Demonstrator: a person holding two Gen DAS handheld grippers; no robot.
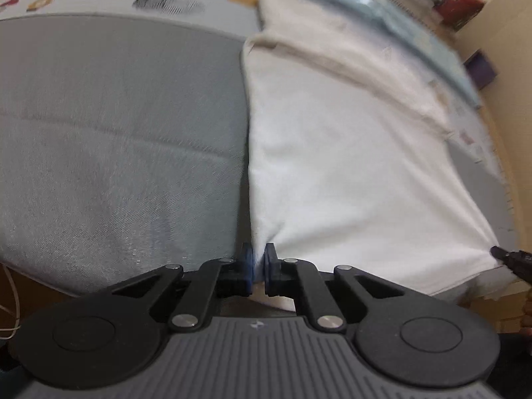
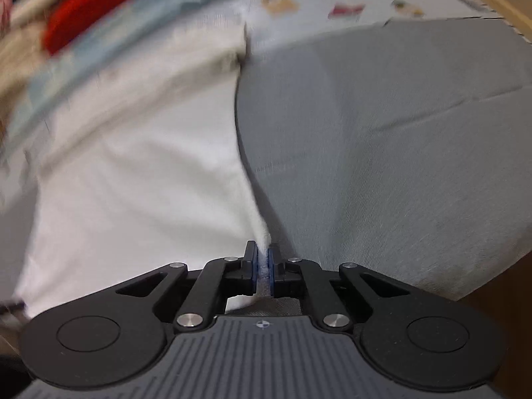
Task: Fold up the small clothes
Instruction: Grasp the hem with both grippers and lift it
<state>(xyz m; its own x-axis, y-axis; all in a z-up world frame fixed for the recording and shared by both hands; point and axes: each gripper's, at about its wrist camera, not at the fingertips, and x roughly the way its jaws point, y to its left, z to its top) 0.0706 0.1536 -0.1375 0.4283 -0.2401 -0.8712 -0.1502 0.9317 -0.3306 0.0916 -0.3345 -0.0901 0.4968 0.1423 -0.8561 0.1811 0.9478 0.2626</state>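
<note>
Cloth fills the middle of both frames: the white garment [image 1: 349, 153] on the grey mat [image 1: 116, 133]; left gripper [image 1: 258, 259] and right gripper [image 2: 262, 259] each pinch a near corner; lift both evenly, keeping the edge taut.

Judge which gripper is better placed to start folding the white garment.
Neither clearly: the left gripper pinches the white garment at its near left corner, the right gripper its near right corner. Both are shut on cloth, so probably lift together.
</note>
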